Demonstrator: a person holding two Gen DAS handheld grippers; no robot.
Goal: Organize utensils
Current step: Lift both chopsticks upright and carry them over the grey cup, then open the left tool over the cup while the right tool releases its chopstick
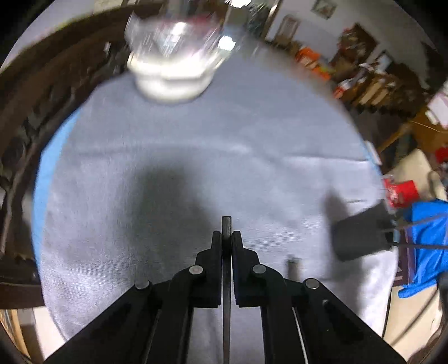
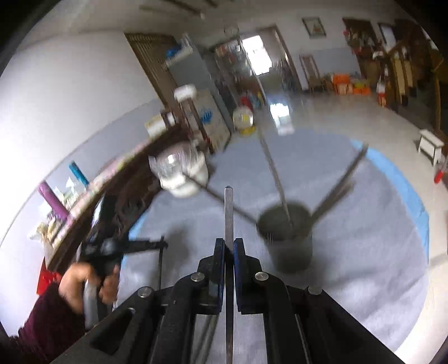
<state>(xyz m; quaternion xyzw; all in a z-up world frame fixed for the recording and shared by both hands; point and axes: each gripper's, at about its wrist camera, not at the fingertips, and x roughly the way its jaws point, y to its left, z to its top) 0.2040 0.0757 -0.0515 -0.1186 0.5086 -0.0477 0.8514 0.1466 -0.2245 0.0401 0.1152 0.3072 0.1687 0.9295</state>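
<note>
Both jaws are shut tight, each on a thin stick: my left gripper (image 1: 226, 238) pinches one chopstick (image 1: 226, 224) and my right gripper (image 2: 229, 245) pinches another (image 2: 228, 207). I think I am carrying them. Next I must tip each stick into the cup (image 2: 288, 246) on the table (image 2: 364, 252).

No text, label, brand or number can be read in either view. The red box (image 1: 401, 192) at about three o'clock in the left wrist view bears white marks too blurred to make out. The framed picture (image 2: 313, 26) on the wall at about one o'clock in the right wrist view is too small to read.
</note>
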